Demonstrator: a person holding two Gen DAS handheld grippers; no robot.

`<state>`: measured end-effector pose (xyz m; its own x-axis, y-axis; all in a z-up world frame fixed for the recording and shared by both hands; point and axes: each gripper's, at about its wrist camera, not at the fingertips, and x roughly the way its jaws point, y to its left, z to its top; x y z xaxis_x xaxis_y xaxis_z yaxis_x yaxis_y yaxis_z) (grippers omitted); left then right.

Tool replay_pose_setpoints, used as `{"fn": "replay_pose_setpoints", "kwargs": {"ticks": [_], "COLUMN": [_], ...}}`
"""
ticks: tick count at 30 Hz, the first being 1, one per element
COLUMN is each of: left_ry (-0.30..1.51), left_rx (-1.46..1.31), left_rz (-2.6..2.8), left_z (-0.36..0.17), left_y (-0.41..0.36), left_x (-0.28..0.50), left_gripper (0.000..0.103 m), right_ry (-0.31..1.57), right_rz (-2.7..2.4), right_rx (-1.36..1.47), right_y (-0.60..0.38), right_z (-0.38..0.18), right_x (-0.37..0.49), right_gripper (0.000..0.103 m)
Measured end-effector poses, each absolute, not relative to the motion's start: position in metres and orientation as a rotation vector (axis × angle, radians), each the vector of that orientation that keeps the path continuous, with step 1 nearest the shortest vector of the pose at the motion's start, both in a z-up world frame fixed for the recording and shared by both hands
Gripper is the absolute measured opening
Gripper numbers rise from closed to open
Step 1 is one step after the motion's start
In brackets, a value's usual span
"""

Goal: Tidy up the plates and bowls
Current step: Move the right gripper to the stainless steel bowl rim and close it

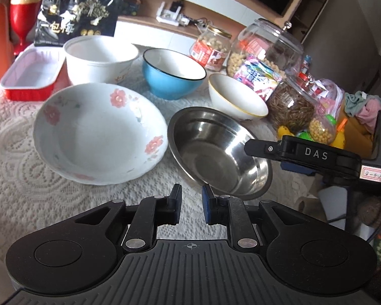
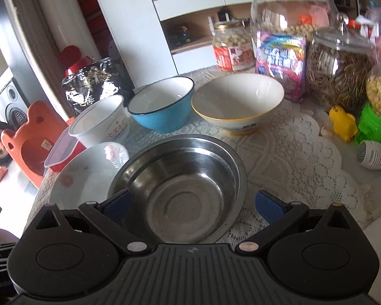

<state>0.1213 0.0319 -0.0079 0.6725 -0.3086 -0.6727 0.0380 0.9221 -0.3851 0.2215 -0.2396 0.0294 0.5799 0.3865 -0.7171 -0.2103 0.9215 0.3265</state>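
Floral plate part-hidden behind steel bowl; red tray mostly hidden; jar blurred.

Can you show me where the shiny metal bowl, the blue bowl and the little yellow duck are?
metal bowl (image 2: 180,198), right wrist view, on its flat inside bottom.
blue bowl (image 2: 162,120), right wrist view, on its blue outer wall.
yellow duck (image 2: 343,123), right wrist view, on its body.
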Motion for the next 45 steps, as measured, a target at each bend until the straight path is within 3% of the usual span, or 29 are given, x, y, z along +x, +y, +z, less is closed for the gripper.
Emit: {"fn": "replay_pose_setpoints", "kwargs": {"ticks": [13, 22, 30, 34, 36, 38, 41, 45], "left_ry": [0.767, 0.852, 0.901, 0.911, 0.914, 0.915, 0.922, 0.923], "left_rx": [-0.281, -0.347, -0.318, -0.299, -0.302, -0.308, -0.319, -0.308], "left_rz": [-0.048, -0.132, -0.178, -0.171, -0.173, -0.172, -0.182, -0.173], "left_z": [-0.001, -0.024, -0.032, -0.033, -0.033, -0.033, -0.035, -0.036], "left_y": [0.067, 0.067, 0.052, 0.050, 0.051, 0.053, 0.052, 0.048], "left_x": [0.173, 0.190, 0.194, 0.195, 0.195, 0.194, 0.195, 0.197], "left_gripper": [0.019, 0.019, 0.019, 0.019, 0.019, 0.019, 0.019, 0.019], "right_ry": [1.095, 1.111, 1.128, 1.116, 1.085, 1.044, 1.011, 1.036], "right_rz": [0.334, 0.369, 0.357, 0.403, 0.401, 0.408, 0.398, 0.416], "right_rx": [0.233, -0.063, 0.112, -0.032, -0.051, -0.029, 0.028, 0.083], "right_y": [-0.231, -0.198, -0.216, -0.204, -0.203, -0.206, -0.213, -0.221], "right_z": [-0.025, -0.029, -0.026, -0.027, -0.026, -0.021, -0.012, -0.006], "right_x": [0.277, 0.271, 0.280, 0.273, 0.268, 0.265, 0.268, 0.278], "right_gripper": [0.103, 0.103, 0.103, 0.103, 0.096, 0.075, 0.057, 0.051]}}
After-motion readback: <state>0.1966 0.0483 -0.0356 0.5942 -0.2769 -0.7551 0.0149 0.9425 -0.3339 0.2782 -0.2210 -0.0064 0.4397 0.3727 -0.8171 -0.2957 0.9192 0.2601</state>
